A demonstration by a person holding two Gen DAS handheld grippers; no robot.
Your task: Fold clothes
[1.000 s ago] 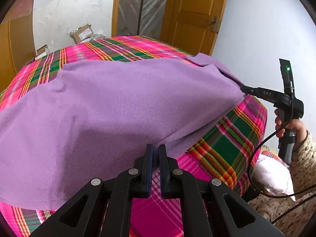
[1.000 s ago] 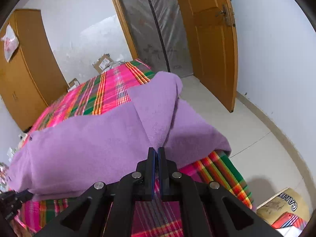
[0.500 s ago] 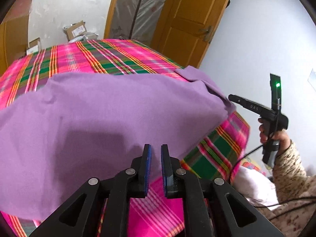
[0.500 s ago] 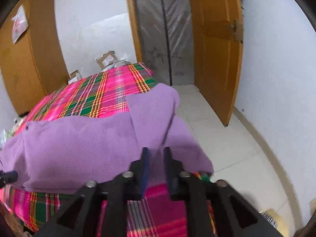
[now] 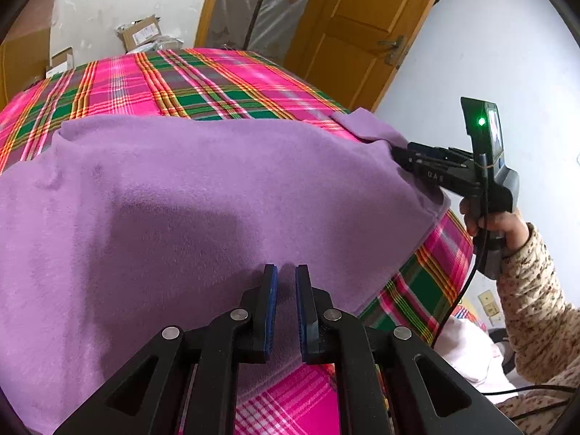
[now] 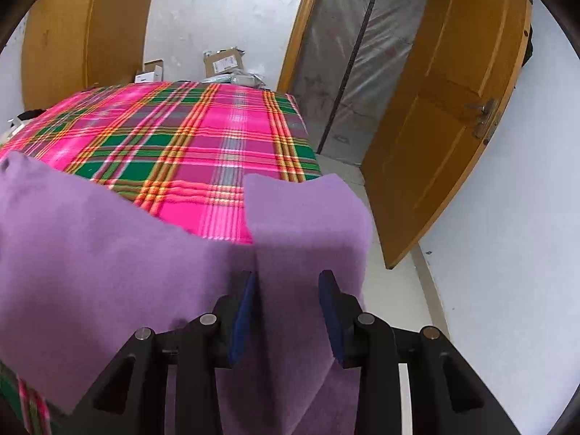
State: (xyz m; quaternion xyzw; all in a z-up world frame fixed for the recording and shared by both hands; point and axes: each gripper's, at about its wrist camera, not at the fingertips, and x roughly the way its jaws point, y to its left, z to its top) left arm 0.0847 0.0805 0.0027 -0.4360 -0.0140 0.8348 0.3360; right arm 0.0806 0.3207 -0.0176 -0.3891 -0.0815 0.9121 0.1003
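Note:
A purple fleece garment [image 5: 181, 199] lies spread over the near part of a bed with a pink and green plaid sheet [image 5: 217, 79]. My left gripper [image 5: 286, 284] hovers at the garment's near edge, its blue-padded jaws a little apart with nothing pinched between them. In the left wrist view my right gripper [image 5: 400, 154] has its tip at the garment's right corner. In its own view the right gripper [image 6: 288, 290] stands wide open. A fold of the purple garment [image 6: 90, 253] lies loose between and below its fingers [image 6: 328, 290].
An orange wooden door [image 6: 435, 127] stands open at the right beside a plastic-covered doorway [image 6: 344, 54]. Cardboard boxes [image 5: 139, 32] sit beyond the bed's far end. A wooden wardrobe [image 6: 58, 36] is at the left. A patterned sleeve [image 5: 525, 290] holds the right gripper.
Both grippers were shut on the purple garment a second ago; both have opened and let it go. The garment has dropped onto the bed, and the right gripper has opened wider.

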